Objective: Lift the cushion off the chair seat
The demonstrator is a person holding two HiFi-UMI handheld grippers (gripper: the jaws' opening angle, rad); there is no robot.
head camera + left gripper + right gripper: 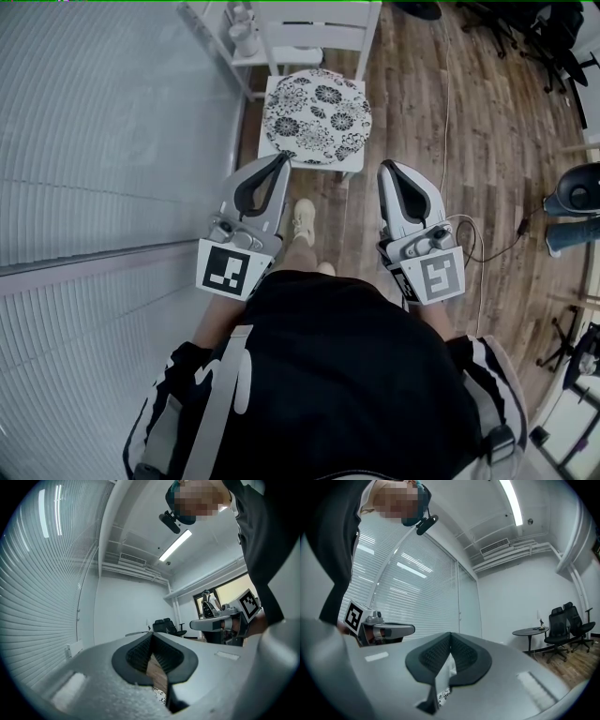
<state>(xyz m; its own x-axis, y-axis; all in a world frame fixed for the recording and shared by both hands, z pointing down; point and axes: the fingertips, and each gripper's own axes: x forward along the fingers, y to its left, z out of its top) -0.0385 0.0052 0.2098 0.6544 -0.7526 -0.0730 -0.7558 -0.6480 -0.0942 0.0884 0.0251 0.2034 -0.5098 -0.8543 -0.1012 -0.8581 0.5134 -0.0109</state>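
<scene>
**A:** Where is the cushion?

**B:** The floral cushion (pixel 317 114) lies flat on the seat of the white chair (pixel 319 36). It covers nearly all of the seat, and only the seat's white front corners show bare. Nothing touches it.

**A:** And the grippers?

**B:** The left gripper (pixel 282 160) and the right gripper (pixel 385 168) are held side by side over the wooden floor (pixel 422 112), just short of the seat's front edge and well apart from each other. Each gripper's own view shows its jaws pressed together with nothing between them: left gripper (pixel 151 636), right gripper (pixel 450 635).

**A:** Any containers?

**B:** A pale vessel (pixel 244 36) stands on a small white stand (pixel 217 37) beside the chair's left back corner. It is too small to tell what is in it.

**A:** Anything else?

**B:** One light shoe (pixel 303 220) is on the floor between the grippers.
</scene>
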